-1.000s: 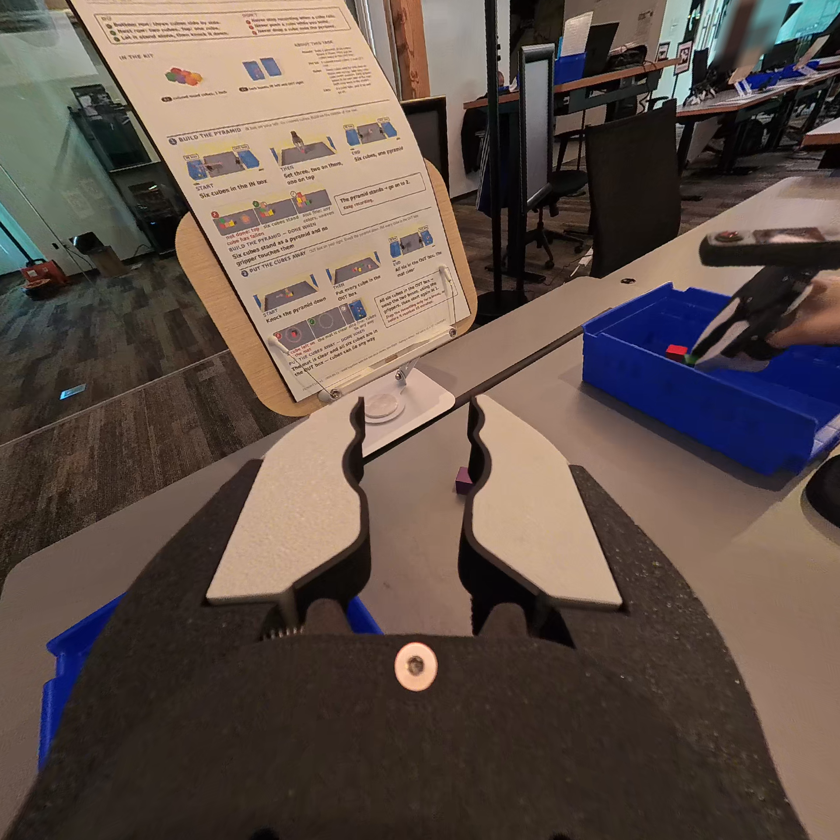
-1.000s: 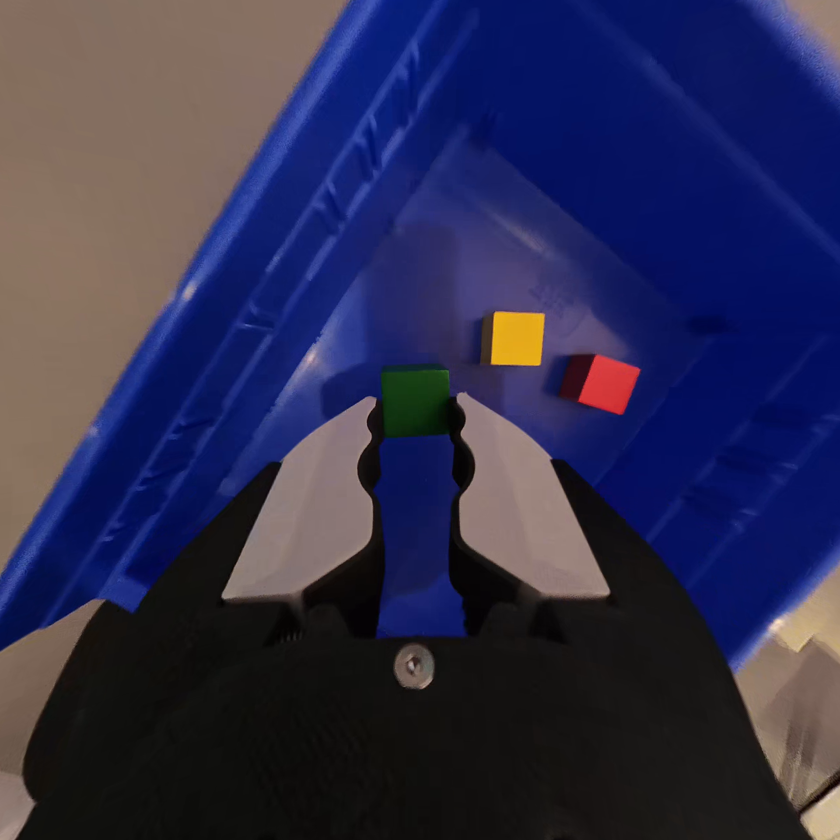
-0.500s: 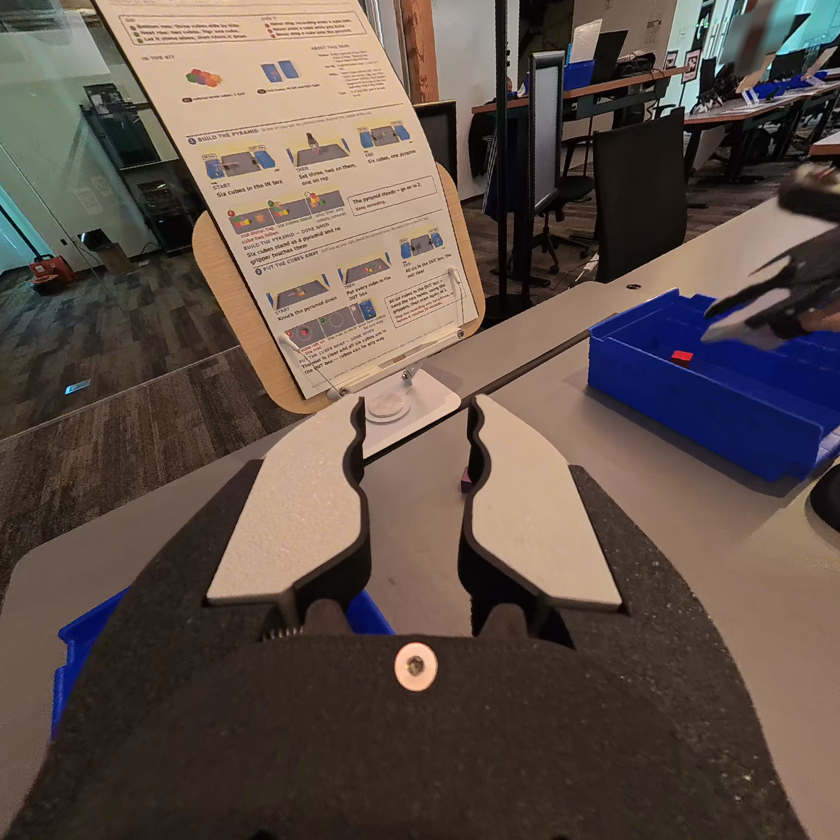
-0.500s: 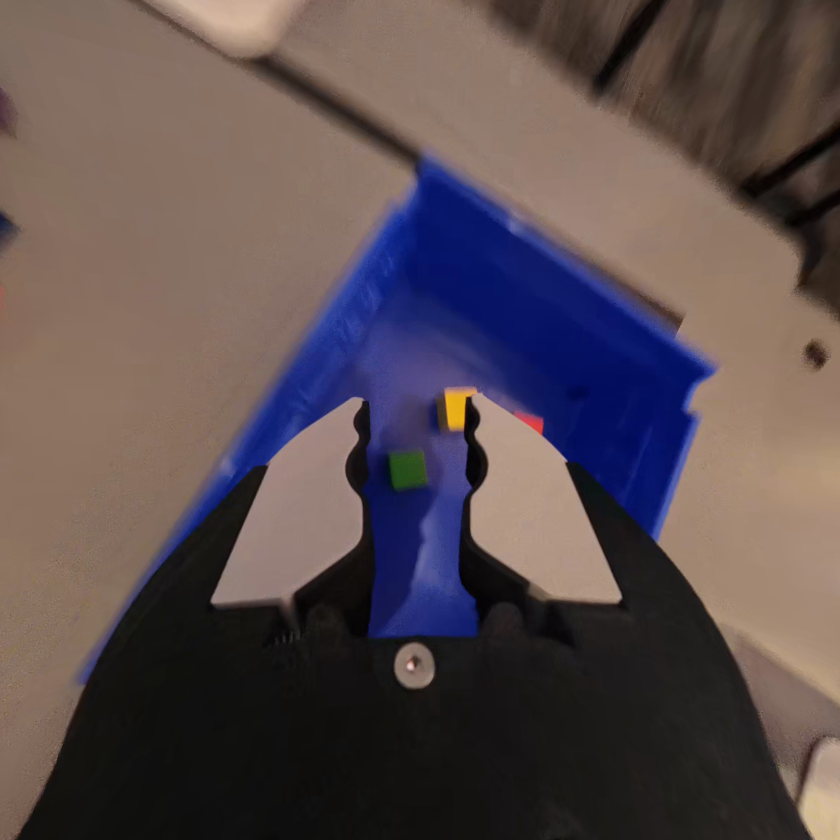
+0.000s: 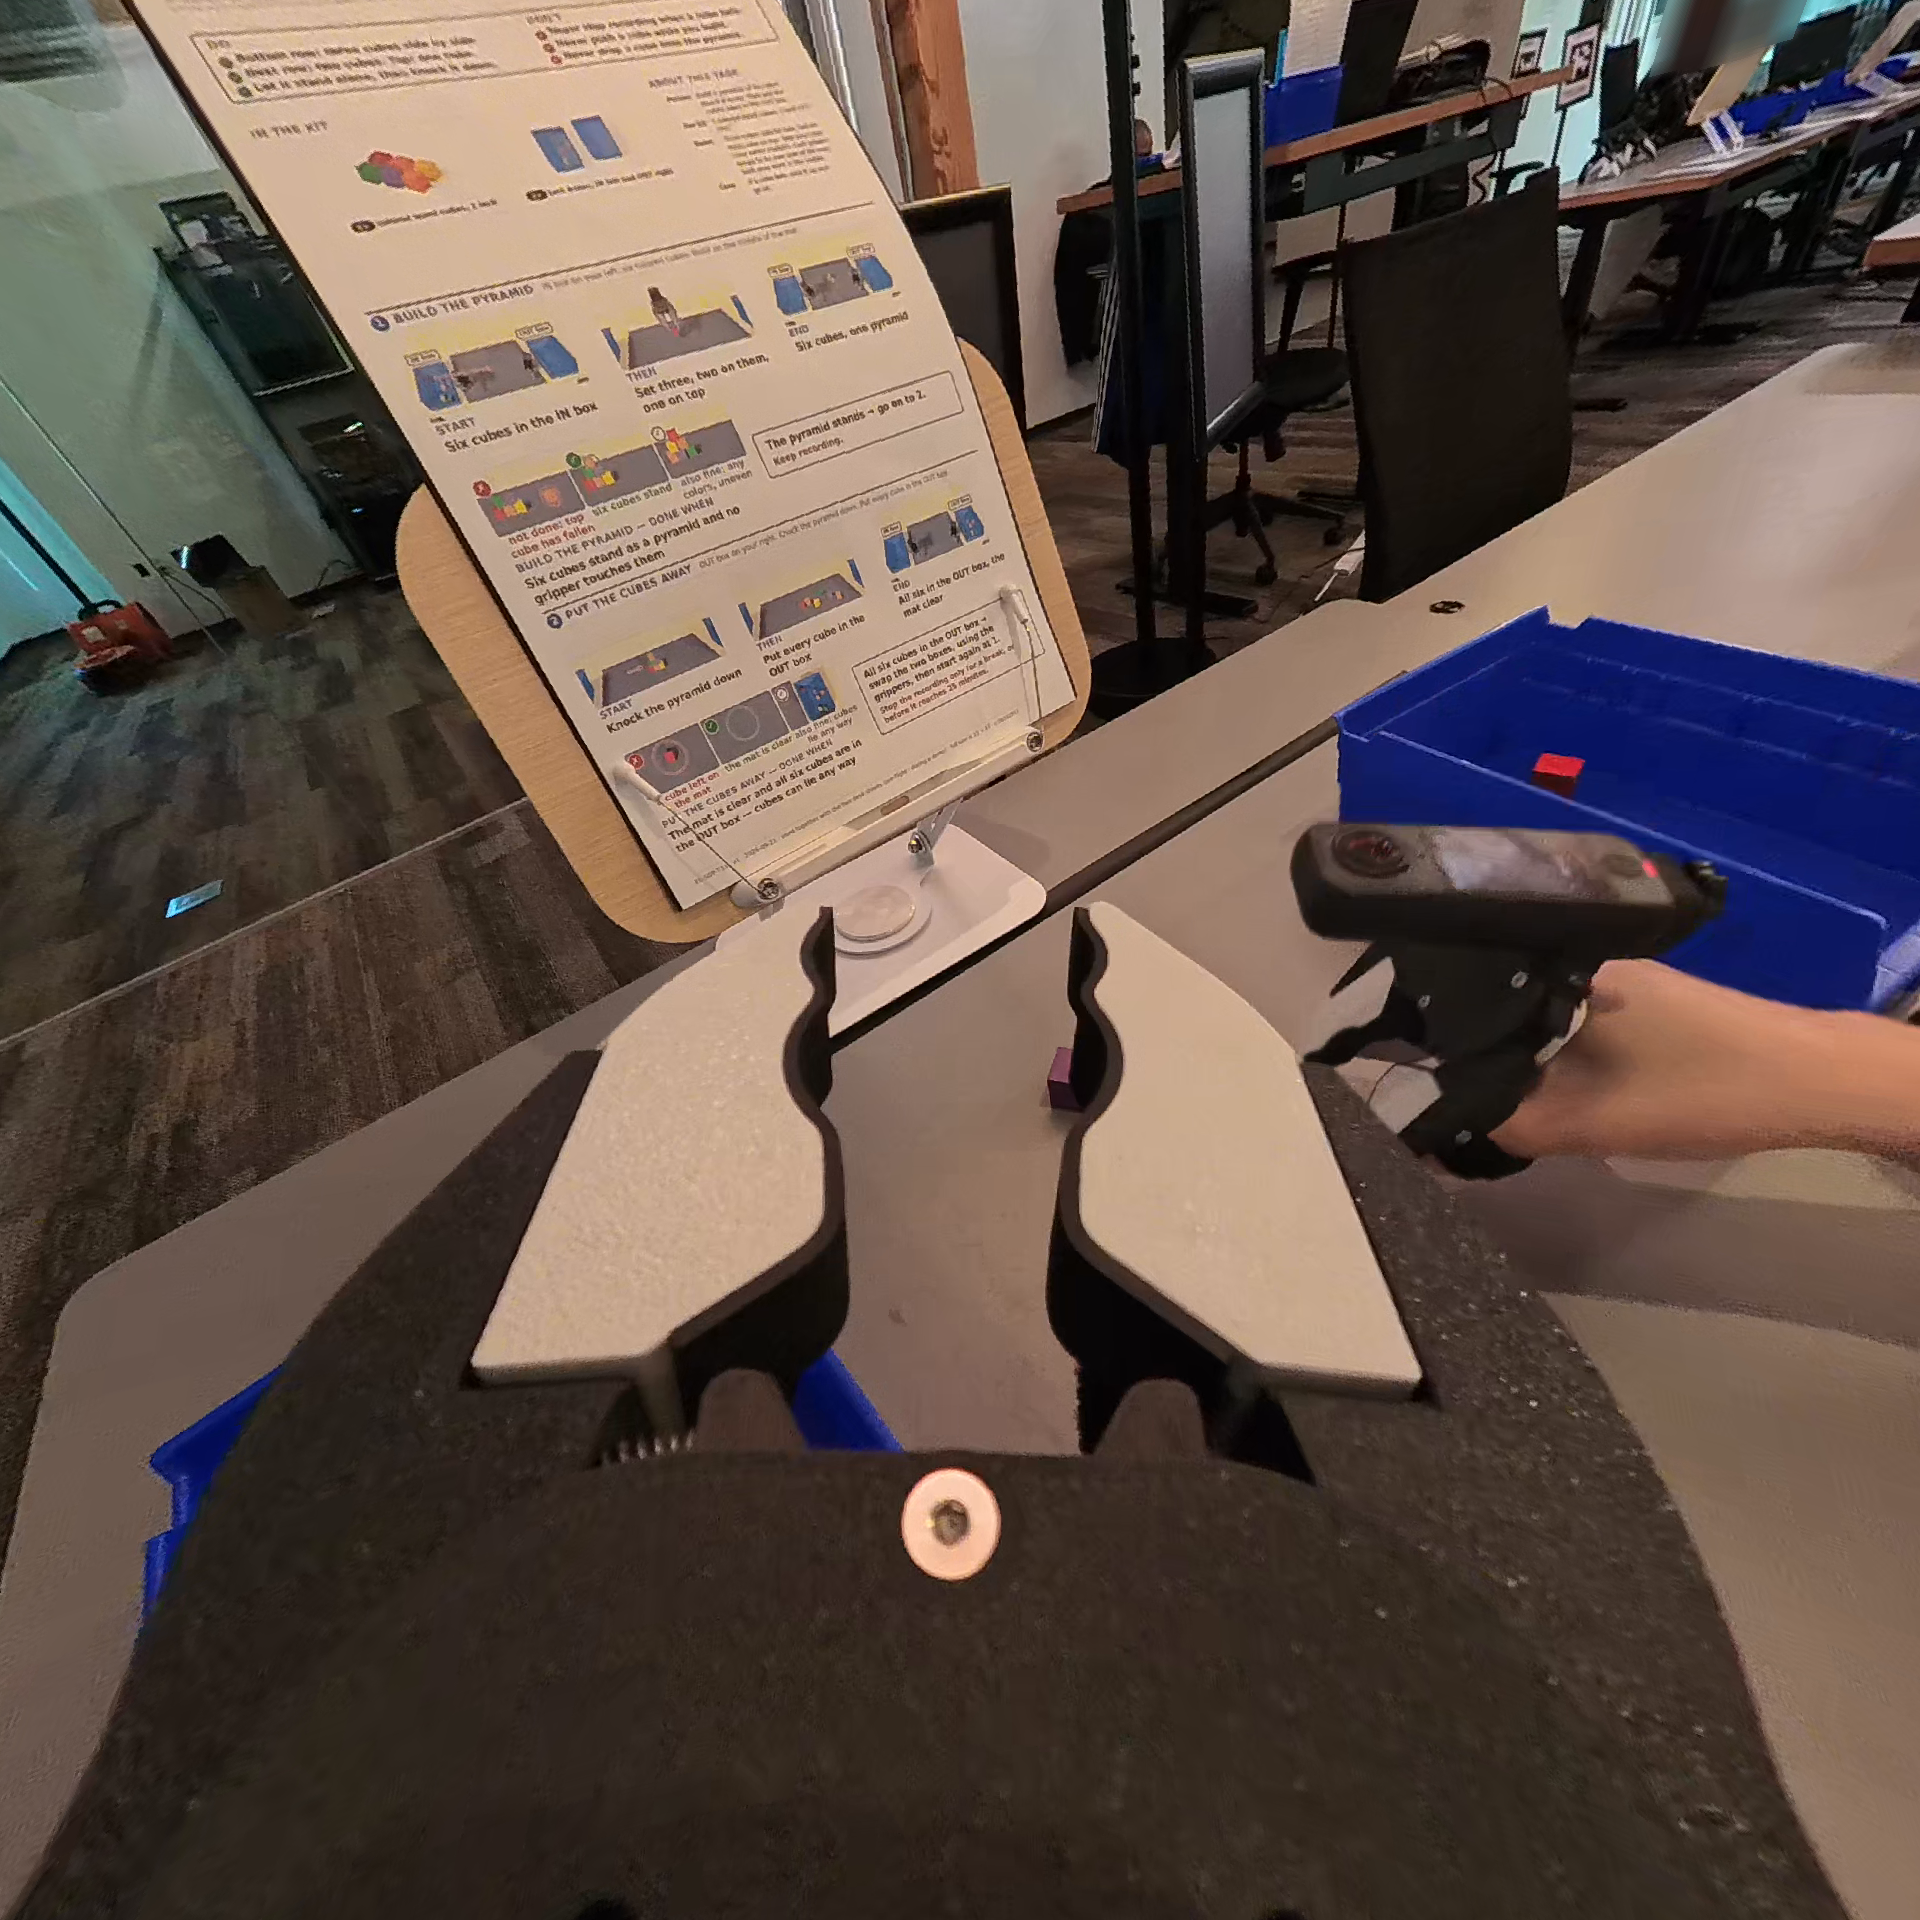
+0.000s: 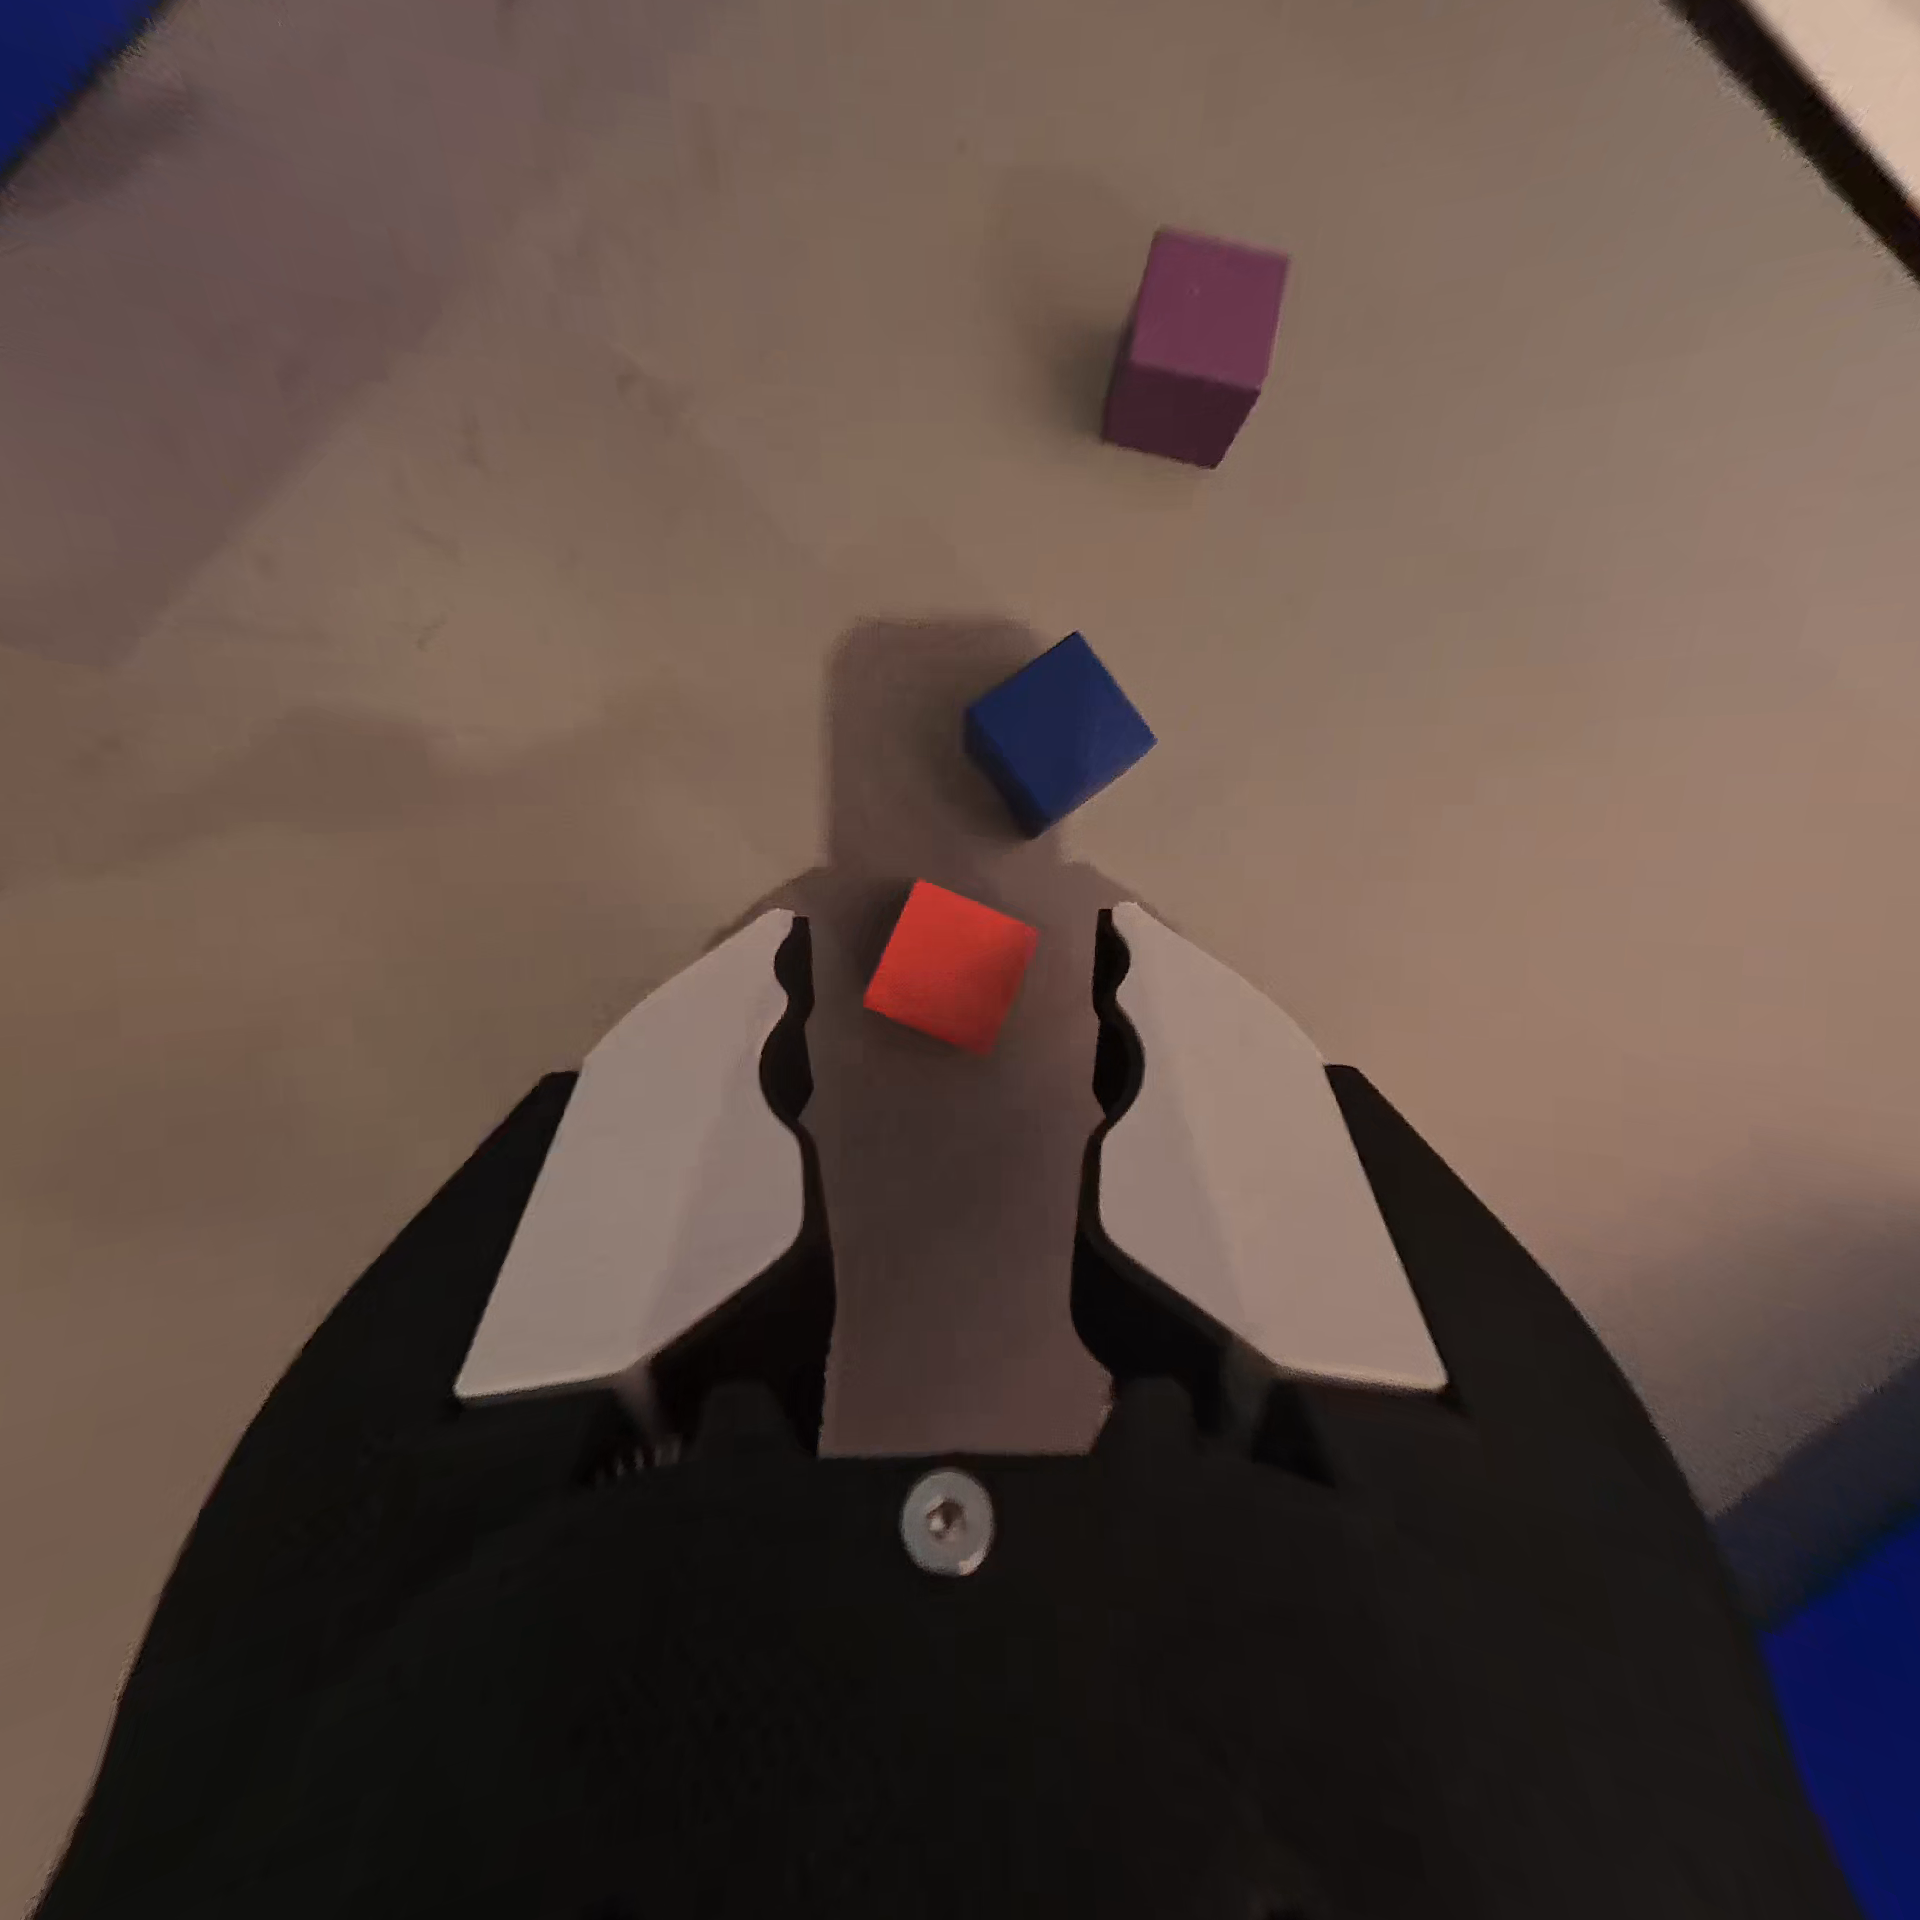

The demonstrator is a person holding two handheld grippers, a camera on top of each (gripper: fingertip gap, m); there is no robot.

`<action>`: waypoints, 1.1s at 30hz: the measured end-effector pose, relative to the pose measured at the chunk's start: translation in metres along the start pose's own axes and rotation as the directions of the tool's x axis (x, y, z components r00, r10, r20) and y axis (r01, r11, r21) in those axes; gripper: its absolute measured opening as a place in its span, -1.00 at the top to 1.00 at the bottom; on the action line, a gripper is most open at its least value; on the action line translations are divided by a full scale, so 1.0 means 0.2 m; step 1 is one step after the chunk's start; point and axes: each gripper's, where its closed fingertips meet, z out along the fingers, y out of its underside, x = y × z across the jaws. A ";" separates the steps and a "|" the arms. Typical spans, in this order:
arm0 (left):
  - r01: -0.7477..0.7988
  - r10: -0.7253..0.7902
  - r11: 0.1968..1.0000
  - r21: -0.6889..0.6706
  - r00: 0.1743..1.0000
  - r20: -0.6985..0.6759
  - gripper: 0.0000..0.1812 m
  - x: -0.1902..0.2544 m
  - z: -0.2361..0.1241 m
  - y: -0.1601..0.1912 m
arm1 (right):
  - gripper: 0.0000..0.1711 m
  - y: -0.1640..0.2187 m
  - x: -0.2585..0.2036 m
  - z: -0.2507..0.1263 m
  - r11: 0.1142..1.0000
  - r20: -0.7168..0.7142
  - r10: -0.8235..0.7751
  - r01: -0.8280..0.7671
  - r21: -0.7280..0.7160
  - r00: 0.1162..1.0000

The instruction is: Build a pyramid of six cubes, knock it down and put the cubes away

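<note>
On a grey tabletop (image 6: 416, 520) the right gripper (image 6: 951, 925) is spread wide and grips nothing; a small orange-red wooden cube (image 6: 951, 966) lies between its fingertips, touching neither. A dark blue cube (image 6: 1060, 732) lies just beyond the fingertips, and a purple cube (image 6: 1195, 348) farther ahead to the right. The left gripper (image 5: 951, 925) is likewise released and empty, with the purple cube beside its right fingertip (image 5: 1091, 935). A blue plastic bin (image 5: 1558, 831), far right of it, holds a red cube (image 5: 1556, 774).

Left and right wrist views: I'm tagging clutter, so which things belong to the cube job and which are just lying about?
Job:
orange cube
blue cube
purple cube
red cube
blue box
right hand-held gripper
instruction sheet

Lying about:
office chair
far desks
</note>
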 end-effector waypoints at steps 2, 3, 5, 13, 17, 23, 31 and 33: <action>0.009 -0.009 1.000 0.006 1.000 -0.001 0.52 -0.01 0.00 0.00 | 0.48 0.03 0.03 0.05 0.998 -0.052 -0.035 0.032 -0.049 0.998; 0.013 -0.013 1.000 0.009 1.000 -0.001 0.53 -0.02 -0.01 0.00 | 0.63 0.04 0.02 0.06 0.997 -0.038 -0.048 0.045 -0.066 0.998; 0.017 -0.018 1.000 0.013 1.000 0.005 0.53 -0.03 -0.01 -0.01 | 0.66 0.06 -0.02 0.05 0.996 0.031 -0.043 0.045 -0.081 0.999; 0.037 -0.038 0.999 0.032 0.999 0.019 0.53 -0.07 -0.05 -0.02 | 0.66 -0.18 0.21 -0.68 0.958 -0.097 -0.065 0.090 0.274 0.993; 0.045 -0.046 0.998 0.042 0.999 0.017 0.53 -0.08 -0.06 -0.03 | 0.66 0.04 0.79 -1.03 0.953 -0.306 0.171 -0.078 0.293 0.937; 0.045 -0.046 0.997 0.057 0.999 0.007 0.53 -0.06 -0.07 -0.05 | 0.66 0.75 1.21 -0.82 0.896 -0.327 0.433 -0.442 0.053 0.840; 0.041 -0.041 0.998 0.044 0.999 0.005 0.53 -0.06 -0.06 -0.03 | 0.65 1.07 1.27 -0.62 0.825 -0.363 0.502 -0.560 -0.072 0.785; 0.044 -0.044 0.998 0.048 0.999 0.005 0.53 -0.06 -0.06 -0.04 | 0.64 1.05 1.31 -0.66 0.836 -0.412 0.488 -0.548 -0.031 0.769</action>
